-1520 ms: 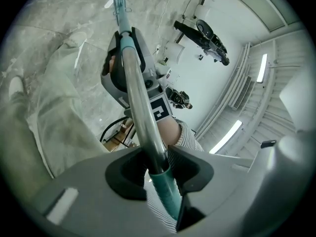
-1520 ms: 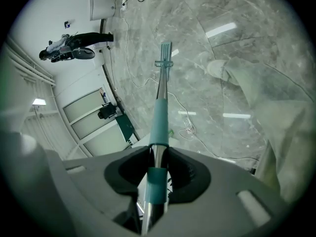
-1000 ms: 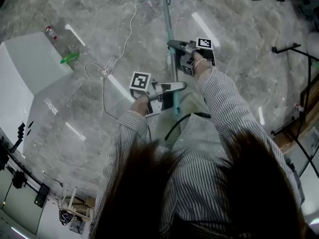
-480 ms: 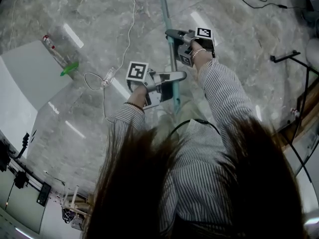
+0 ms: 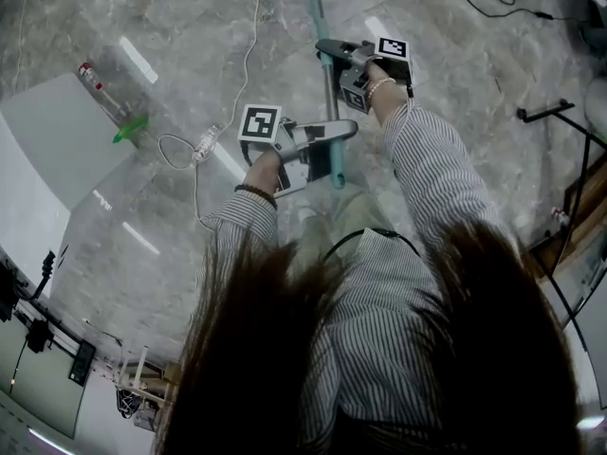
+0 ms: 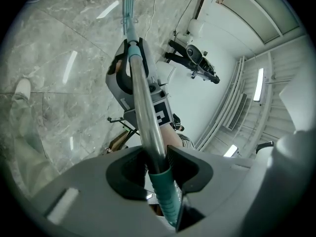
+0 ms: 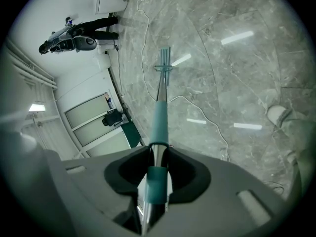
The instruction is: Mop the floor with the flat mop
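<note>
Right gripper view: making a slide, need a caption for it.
Right gripper shut on the flat mop's handle, mop head down on the grey floor ahead.

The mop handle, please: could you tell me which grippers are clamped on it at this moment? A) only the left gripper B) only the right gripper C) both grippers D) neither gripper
C: the left gripper has its jaws closed on the mop handle near its teal upper end, and the right gripper has its jaws closed on the same pole farther down, toward the mop head.
</note>
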Available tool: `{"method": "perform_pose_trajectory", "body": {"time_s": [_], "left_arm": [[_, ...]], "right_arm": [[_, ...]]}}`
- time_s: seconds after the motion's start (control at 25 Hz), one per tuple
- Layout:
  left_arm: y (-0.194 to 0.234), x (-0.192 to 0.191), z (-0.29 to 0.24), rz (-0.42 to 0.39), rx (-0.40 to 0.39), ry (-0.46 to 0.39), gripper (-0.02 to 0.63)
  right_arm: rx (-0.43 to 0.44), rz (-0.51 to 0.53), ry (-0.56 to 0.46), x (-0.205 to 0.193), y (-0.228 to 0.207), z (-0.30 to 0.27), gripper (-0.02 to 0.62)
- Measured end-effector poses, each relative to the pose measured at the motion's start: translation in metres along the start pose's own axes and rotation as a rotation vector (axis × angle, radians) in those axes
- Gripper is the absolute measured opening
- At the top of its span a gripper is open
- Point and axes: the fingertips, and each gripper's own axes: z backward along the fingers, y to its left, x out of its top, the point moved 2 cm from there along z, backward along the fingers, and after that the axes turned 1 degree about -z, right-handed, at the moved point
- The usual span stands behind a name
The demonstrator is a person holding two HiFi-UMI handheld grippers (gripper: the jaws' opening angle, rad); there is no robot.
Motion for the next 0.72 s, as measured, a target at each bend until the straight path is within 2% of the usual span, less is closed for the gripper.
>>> {"method": "perform_pose_trajectory", "body": {"time_s": [0.28,0.72], "left_arm": [[0.003,-0.002,0.006,0.005,-0.01,-0.047,0.114],[0.01,-0.008,0.009,0.008,-0.003,-0.062,0.112]], "right_arm": [[0.01,-0.001,-0.027,-0.004,-0.005,-0.001,0.109],[0.007,-0.004,-0.026,-0.01,-0.013,0.0,0.109]]}}
